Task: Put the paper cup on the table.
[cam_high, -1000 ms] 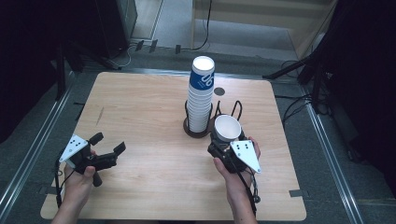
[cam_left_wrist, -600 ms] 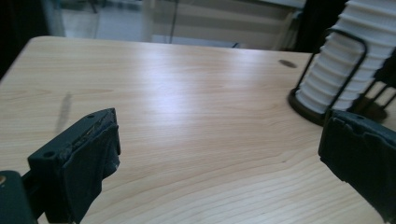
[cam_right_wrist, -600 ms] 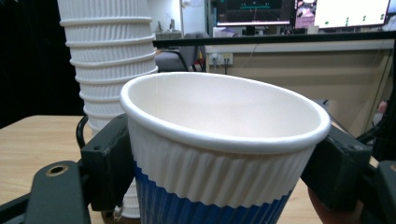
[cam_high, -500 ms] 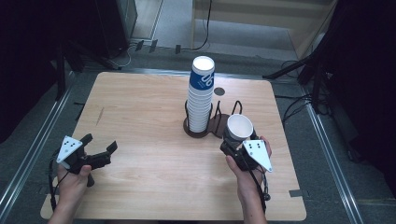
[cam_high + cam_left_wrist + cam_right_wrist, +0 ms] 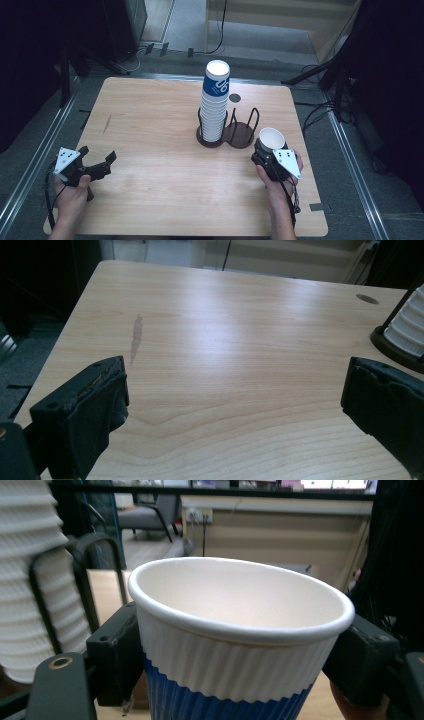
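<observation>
A white and blue ribbed paper cup (image 5: 270, 139) (image 5: 235, 645) stands upright between the jaws of my right gripper (image 5: 267, 152), which is shut on it at the table's right side. A tall stack of the same cups (image 5: 215, 102) (image 5: 30, 575) sits in the left ring of a dark two-ring wire holder (image 5: 240, 134); the right ring is empty. My left gripper (image 5: 97, 165) (image 5: 235, 410) is open near the table's front left, low over bare wood, nothing between its fingers.
The light wooden table (image 5: 150, 115) has a dark smear (image 5: 136, 335) on its left part and a small round hole (image 5: 235, 98) behind the cup stack. Metal rails run along both sides of the table, and cables lie on the floor beyond.
My right gripper has drawn the cup to the right and toward the front, away from the holder. My left gripper has slid back toward the front left edge.
</observation>
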The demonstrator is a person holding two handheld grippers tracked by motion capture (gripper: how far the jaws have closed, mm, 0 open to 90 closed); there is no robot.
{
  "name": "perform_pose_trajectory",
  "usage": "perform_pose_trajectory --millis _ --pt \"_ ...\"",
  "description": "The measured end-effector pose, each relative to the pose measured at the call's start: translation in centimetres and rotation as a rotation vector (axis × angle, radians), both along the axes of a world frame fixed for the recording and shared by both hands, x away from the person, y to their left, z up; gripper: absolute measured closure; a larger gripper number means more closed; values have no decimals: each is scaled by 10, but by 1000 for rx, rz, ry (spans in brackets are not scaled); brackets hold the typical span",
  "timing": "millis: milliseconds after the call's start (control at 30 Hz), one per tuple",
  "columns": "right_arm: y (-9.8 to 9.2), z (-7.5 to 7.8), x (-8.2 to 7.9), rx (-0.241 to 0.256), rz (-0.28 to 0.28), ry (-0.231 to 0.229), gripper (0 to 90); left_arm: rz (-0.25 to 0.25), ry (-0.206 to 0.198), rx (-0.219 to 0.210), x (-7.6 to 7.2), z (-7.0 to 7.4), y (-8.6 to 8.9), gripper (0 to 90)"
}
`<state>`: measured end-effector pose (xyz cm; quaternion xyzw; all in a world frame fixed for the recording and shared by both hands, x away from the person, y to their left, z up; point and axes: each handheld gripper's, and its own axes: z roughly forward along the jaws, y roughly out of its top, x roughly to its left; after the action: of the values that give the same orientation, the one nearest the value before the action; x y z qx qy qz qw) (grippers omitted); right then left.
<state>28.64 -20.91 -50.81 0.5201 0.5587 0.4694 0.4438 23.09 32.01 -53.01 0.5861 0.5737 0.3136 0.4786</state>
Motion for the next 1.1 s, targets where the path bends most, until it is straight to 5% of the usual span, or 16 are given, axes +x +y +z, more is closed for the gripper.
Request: perform_pose_trajectory --millis 267,1100 --pt "-7 -16 13 -18 -12 59 202 32 60 9 -3 -3 7 0" --pt "-10 -27 37 -37 -47 128 197 33 27 -12 -7 -18 10 0"
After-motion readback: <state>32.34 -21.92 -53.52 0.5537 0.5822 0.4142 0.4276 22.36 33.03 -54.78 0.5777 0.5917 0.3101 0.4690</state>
